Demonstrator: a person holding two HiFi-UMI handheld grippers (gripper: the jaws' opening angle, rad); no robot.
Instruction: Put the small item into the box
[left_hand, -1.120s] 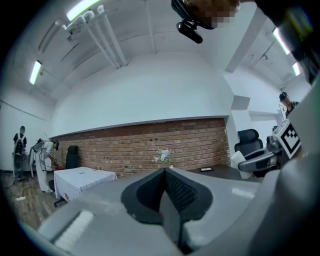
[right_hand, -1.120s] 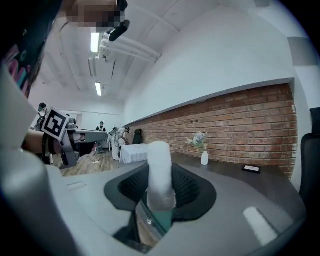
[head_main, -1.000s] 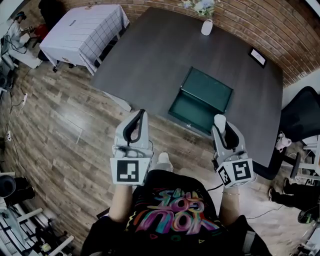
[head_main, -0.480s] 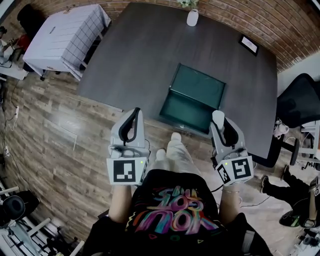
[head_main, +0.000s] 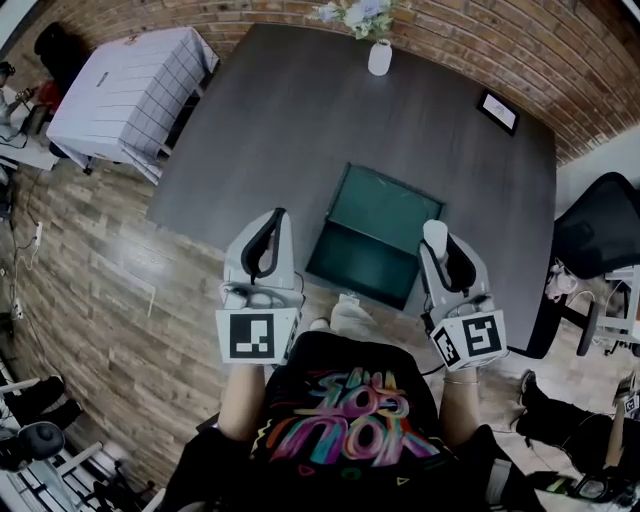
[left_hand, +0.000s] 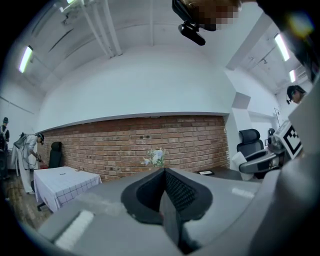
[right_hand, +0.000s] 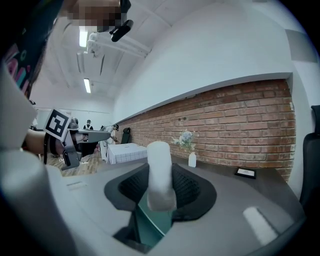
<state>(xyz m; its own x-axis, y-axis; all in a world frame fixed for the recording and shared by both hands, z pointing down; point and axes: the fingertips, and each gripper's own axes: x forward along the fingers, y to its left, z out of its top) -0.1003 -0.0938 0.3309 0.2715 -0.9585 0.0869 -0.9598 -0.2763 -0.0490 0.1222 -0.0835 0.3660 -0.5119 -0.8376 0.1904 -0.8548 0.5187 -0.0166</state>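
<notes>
Dark grey table (head_main: 300, 130) bearing an open green box (head_main: 375, 235), with a gripper held out on either side of the box's near edge.

Brick wall (head_main: 560, 70) and wood floor (head_main: 110, 260) ring the table. A cloth-covered side table (head_main: 125, 90) and a black chair (head_main: 595, 230) are cut off at the head view's edges, as are the flowers above the white vase (head_main: 380, 58). The box's lid lies back flat, and its inside is too dim to read. The left gripper (head_main: 275, 222) has its jaws pressed together on nothing. The right gripper (head_main: 445, 250) is clamped on the small white item (right_hand: 160, 172), a stubby cylinder standing upright, its lower end hidden between the pads. The item is just beside the box's right near corner, not inside it.
</notes>
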